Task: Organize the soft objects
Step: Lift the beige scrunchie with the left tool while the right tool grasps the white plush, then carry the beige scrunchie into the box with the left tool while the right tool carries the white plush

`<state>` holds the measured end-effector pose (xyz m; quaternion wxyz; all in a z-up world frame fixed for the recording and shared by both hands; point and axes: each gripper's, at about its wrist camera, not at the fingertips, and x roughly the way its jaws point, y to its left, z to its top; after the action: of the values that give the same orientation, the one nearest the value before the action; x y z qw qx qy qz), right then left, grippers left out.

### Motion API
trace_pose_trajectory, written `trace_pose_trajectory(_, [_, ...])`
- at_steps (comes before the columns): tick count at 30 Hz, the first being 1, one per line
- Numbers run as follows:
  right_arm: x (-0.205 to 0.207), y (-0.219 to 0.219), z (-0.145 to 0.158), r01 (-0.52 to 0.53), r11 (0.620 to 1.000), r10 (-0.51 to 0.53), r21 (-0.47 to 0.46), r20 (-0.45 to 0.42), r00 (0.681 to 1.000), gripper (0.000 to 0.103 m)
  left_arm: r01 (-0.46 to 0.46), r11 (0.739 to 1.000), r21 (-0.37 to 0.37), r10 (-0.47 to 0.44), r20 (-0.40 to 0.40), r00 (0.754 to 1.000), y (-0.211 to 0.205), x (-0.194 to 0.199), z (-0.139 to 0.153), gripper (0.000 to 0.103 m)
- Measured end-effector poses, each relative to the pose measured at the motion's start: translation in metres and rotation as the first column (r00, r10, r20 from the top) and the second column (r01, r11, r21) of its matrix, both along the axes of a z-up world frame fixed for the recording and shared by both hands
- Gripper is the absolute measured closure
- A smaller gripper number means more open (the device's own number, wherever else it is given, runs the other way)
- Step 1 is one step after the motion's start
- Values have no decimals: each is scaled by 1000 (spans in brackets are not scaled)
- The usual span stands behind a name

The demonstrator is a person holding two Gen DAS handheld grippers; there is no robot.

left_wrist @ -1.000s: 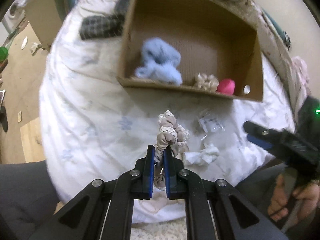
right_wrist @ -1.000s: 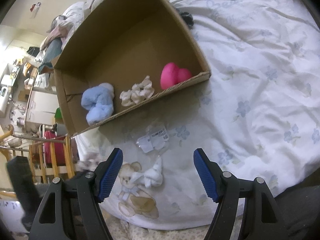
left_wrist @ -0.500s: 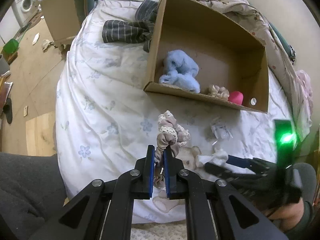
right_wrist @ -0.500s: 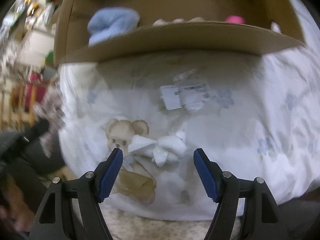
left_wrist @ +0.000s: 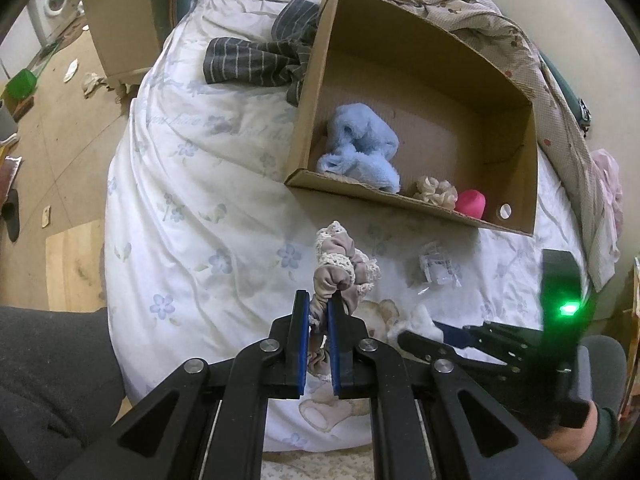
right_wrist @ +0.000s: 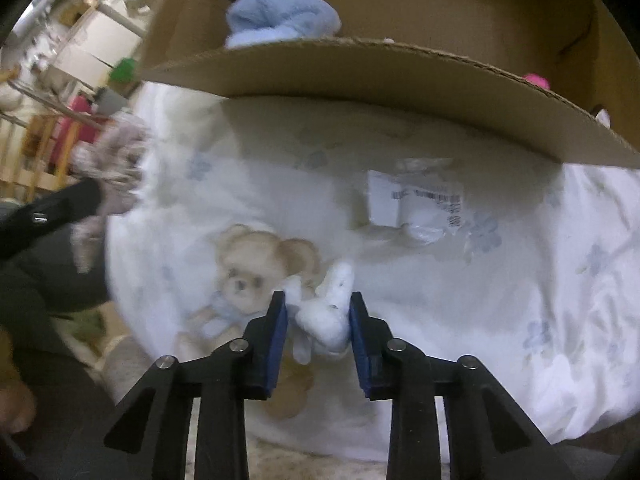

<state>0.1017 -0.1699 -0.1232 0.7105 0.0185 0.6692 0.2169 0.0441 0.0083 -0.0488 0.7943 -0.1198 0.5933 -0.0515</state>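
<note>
My left gripper (left_wrist: 318,300) is shut on a beige lace-trimmed scrunchie (left_wrist: 340,266) and holds it above the bed. My right gripper (right_wrist: 318,300) has its jaws close around a small white soft toy (right_wrist: 328,308) lying on the bear print of the bedsheet; both pads appear to touch it. The right gripper also shows in the left wrist view (left_wrist: 424,334), at the white toy (left_wrist: 418,320). The cardboard box (left_wrist: 400,196) on the bed holds a blue fluffy toy (left_wrist: 360,152), a cream scrunchie (left_wrist: 436,192) and a pink item (left_wrist: 470,204).
A clear plastic packet with a label (left_wrist: 438,270) lies on the sheet between the box and the grippers. A striped grey garment (left_wrist: 256,60) lies left of the box. A patterned blanket (left_wrist: 520,40) is behind the box. The bed edge (left_wrist: 120,240) drops to the floor at left.
My right gripper moved down to the white soft toy and its jaws narrowed around it. My left gripper kept hold of the beige scrunchie and pulled back from the box.
</note>
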Motion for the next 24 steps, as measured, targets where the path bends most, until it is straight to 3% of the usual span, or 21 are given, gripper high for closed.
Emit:
trace_pose_trajectory(5, [-14,-4,23,23,994,-24,105,9,1000,73,0,1000,4,0,2,1000,0,0,0,95])
trace_pose_trajectory(11, [-3,-39,74,141,970,-172,199,149,974,74,-10,1000,13,10,9,1000,2,0,1,95])
trace_pose_trajectory(15, [3,-60,74,227,951,-259,209,144,955,74,-21,1000,18,20,23,1000,3,-1,2,95])
trace_pose_trajectory(24, [9,-63,68,243,948,-272,208,125,954,74,-14,998,54,13,20,1000,1,-1,-1,95])
